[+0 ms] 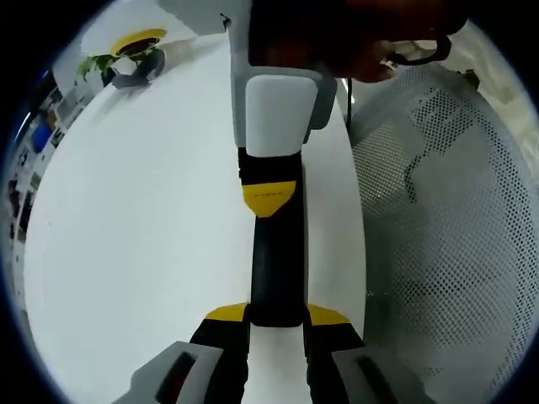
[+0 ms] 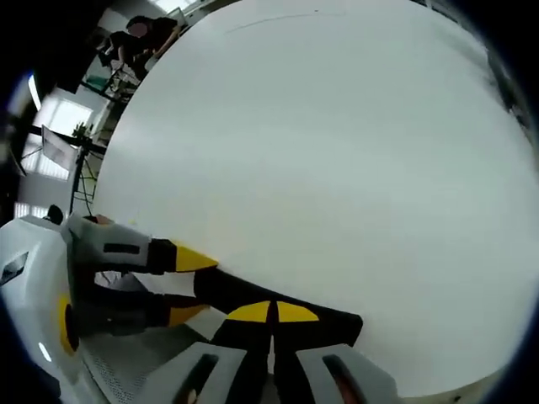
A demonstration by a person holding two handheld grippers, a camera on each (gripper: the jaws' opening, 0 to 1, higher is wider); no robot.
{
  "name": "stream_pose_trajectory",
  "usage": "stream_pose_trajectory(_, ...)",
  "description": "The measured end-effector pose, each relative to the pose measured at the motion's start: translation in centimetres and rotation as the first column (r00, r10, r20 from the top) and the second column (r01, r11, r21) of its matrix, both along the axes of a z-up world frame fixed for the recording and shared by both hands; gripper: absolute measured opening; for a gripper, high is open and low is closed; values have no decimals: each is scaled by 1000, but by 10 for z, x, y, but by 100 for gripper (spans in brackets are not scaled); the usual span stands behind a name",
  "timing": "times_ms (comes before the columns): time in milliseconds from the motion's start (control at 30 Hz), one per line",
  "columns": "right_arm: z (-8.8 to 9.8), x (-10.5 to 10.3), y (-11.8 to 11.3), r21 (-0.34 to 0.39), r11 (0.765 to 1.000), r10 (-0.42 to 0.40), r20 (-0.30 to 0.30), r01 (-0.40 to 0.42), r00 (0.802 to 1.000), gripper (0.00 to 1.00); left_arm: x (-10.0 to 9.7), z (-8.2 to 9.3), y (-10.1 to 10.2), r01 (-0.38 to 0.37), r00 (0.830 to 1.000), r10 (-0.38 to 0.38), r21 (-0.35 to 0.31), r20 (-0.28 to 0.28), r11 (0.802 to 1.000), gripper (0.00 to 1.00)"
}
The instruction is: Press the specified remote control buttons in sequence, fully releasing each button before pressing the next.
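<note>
Remote control [image 1: 276, 269], a long black slab, lies lengthwise on the white table [image 1: 143, 244] in the left gripper view, its near end pinched between the left gripper [image 1: 276, 318] and its yellow-tipped jaws. The right gripper [image 1: 269, 198] comes down from above with its yellow tip touching the remote's top face; I can't make out any buttons. A perforated mesh panel [image 1: 446, 210] stands just beside the table.

In the right gripper view, the right gripper [image 2: 272, 313] has its jaws closed together, tips on the dark remote, while the left gripper [image 2: 181, 286] clamps it from the left. My guess: a press is underway; next should be a clean lift off.
</note>
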State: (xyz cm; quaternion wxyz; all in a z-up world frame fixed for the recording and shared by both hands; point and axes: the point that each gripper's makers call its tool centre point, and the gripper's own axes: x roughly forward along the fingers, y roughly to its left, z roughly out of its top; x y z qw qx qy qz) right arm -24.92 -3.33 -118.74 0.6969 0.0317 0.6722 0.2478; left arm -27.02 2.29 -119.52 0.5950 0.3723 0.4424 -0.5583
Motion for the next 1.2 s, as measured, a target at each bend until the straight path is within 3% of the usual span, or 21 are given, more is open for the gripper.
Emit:
stream_pose_trajectory(633, -4, 4, 1, -60, 998, 39, 53, -36, 998, 0, 2, 0, -1, -16, 1000, 16, 8, -16, 1000, 23)
stream_pose_trajectory(833, -4, 6, 1, -57, 998, 14, 57, -11, 998, 0, 2, 0, 0, -22, 1000, 22, -1, -19, 1000, 23)
stream_pose_trajectory(1200, 3, 0, -5, 6, 999, -54, 142, 54, 988, 0, 1, 0, -1, -39, 999, 39, -13, -14, 999, 23)
